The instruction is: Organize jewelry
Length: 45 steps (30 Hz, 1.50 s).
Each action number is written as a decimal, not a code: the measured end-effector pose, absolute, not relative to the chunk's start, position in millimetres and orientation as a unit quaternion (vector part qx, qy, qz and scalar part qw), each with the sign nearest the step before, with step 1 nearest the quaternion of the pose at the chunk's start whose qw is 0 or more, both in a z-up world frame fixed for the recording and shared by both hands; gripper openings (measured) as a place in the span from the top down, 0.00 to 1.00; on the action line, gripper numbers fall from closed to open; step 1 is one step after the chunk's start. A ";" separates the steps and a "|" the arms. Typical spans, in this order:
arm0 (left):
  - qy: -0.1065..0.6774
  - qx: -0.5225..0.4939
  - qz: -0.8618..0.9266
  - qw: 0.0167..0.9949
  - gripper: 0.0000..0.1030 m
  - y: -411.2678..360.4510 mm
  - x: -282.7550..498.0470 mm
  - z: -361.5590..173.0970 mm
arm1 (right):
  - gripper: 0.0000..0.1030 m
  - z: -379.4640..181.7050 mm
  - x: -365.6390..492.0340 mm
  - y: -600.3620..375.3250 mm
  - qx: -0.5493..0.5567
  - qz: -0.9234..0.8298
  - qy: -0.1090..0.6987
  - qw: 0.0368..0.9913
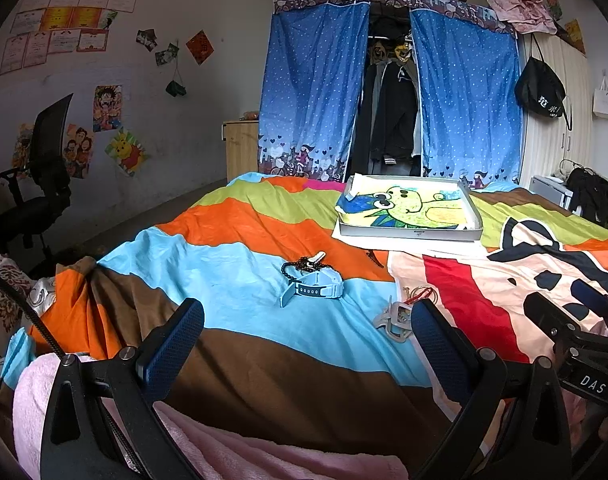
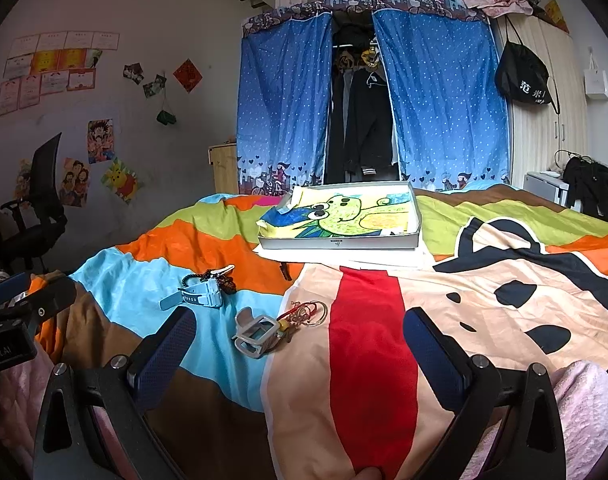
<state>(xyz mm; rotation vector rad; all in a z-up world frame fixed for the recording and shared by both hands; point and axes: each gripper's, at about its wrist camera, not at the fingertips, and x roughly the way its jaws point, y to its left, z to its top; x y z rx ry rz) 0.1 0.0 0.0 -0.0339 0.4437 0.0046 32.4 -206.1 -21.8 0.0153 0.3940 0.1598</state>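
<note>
On the striped bedspread lie a light blue watch [image 1: 314, 286] [image 2: 197, 296] and a black bead bracelet [image 1: 304, 267] [image 2: 219, 278] with a white clip, touching each other. Closer to me sits a grey hair claw [image 1: 394, 320] [image 2: 255, 334] beside a red-corded ring charm [image 1: 422, 296] [image 2: 308, 312]. A shallow white box [image 1: 412, 234] [image 2: 336, 242] lined with a cartoon drawing stands farther back. My left gripper [image 1: 308, 340] is open, low over the bed, short of the watch. My right gripper [image 2: 299, 344] is open too, with the claw just ahead between its fingers.
White paper sheets [image 2: 384, 258] lie under the box. A black office chair [image 1: 39, 184] stands at the left by the poster wall. A blue-curtained wardrobe [image 1: 388, 92] rises behind the bed. Pink fleece [image 1: 231, 452] lies below the grippers. The other gripper [image 1: 576, 328] shows at the right edge.
</note>
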 end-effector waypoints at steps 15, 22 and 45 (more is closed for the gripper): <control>0.219 -0.017 0.002 0.975 0.01 -0.1 0.1 0.0 | 0.00 -21.5 32.6 -205.9 0.006 0.079 0.196 0.977; 0.219 -0.018 0.002 0.976 0.01 0.1 -0.1 0.0 | 0.00 -21.7 32.0 -206.0 0.007 0.080 0.197 0.977; 0.218 -0.018 0.002 0.976 0.01 0.2 -0.3 0.1 | 0.00 -23.6 32.6 -204.6 0.006 0.079 0.199 0.977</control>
